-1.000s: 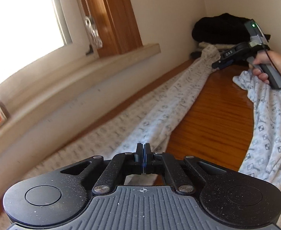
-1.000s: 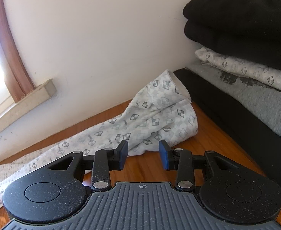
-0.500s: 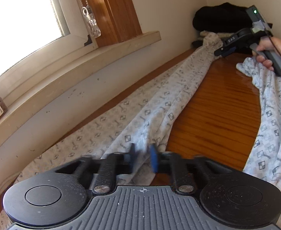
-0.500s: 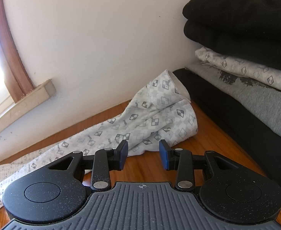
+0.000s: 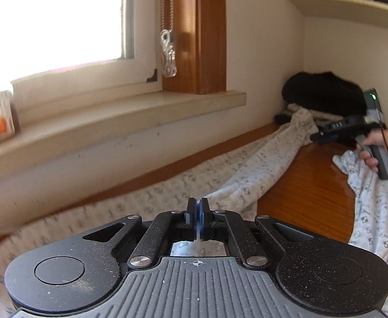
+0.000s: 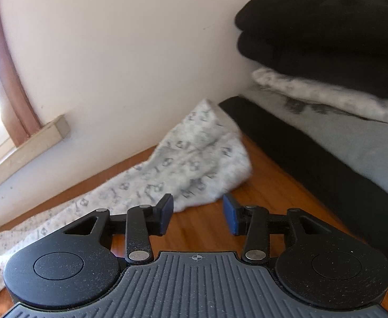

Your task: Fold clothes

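Patterned pyjama trousers (image 5: 249,177) are stretched lengthwise along a wooden table (image 5: 307,193) below the wall

Nearest, the left gripper (image 5: 197,221) is seen pinched shut, cloth beneath it, a hold unconfirmed; farther on, the right gripper (image 6: 197,213), jaws opening and empty, is aimed at the leg's cuff (image 6: 207,164) just ahead

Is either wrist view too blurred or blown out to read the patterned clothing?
Left wrist: window blown out to white, patterned garment near the tool smeared by motion blur, wooden table shows glare. Right wrist: even light, but garment print and folded stack are soft; fisheye bends the walls in both.
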Motion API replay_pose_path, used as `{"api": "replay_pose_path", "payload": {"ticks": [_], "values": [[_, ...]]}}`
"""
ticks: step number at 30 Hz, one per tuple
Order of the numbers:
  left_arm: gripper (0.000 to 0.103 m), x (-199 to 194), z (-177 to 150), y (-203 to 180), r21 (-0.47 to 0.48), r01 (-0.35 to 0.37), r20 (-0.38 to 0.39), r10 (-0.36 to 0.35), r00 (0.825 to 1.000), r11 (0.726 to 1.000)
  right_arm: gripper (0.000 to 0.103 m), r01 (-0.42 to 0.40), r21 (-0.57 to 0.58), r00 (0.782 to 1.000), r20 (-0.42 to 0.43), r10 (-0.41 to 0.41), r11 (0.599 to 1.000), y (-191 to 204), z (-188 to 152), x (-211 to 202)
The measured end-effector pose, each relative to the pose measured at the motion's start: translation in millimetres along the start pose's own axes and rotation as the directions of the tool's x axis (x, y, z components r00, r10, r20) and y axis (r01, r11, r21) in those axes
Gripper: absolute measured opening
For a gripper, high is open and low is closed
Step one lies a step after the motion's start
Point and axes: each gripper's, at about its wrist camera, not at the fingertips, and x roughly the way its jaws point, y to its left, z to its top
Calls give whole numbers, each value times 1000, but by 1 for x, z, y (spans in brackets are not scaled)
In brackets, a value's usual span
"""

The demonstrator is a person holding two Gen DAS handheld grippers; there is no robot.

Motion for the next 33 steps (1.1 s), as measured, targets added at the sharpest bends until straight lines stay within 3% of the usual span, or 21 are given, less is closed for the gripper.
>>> {"api": "replay_pose_path", "payload": {"ticks": [7, 11, 16, 20, 24, 25, 28, 31, 33], "values": [[2, 4, 0, 0, 1, 43, -9, -43, 999, 999, 43, -21, 30, 1000, -3, 21, 999, -13, 5, -18], [2, 4, -1, 0, -2, 40, -10, -40, 999, 999, 43, -77, 151, 997, 16, 76, 986, -16, 34, -5], [2, 4, -2, 0, -8, 35, -9, -35, 999, 999, 43, 21, 194, 1000, -7, -20, 981, -13, 58, 26], [2, 2, -2, 0, -3, 37, -6, -37, 999, 999, 43, 31, 308, 999, -43, -18, 951, -27, 62, 47], [2, 2, -1, -1, 0, 39, -8, -39, 999, 999, 43, 47, 297, 998, -51, -34, 954, -22, 61, 55], [2, 2, -1, -1, 0, 39, -8, -39, 999, 999, 41, 47, 298, 998, -52, -33, 954, -22, 60, 57], [2, 2, -1, -1, 0, 39, -4, -39, 999, 999, 16, 38, 292, 998, -50, -25, 956, -21, 58, 56], [2, 1, -1, -1, -2, 38, 0, -38, 999, 999, 5, 28, 270, 1000, -16, -24, 963, -18, 65, 42], [2, -1, -1, -1, 1, 43, 11, -43, 999, 999, 5, 10, 247, 1000, 12, -13, 969, -16, 71, 28]]}}
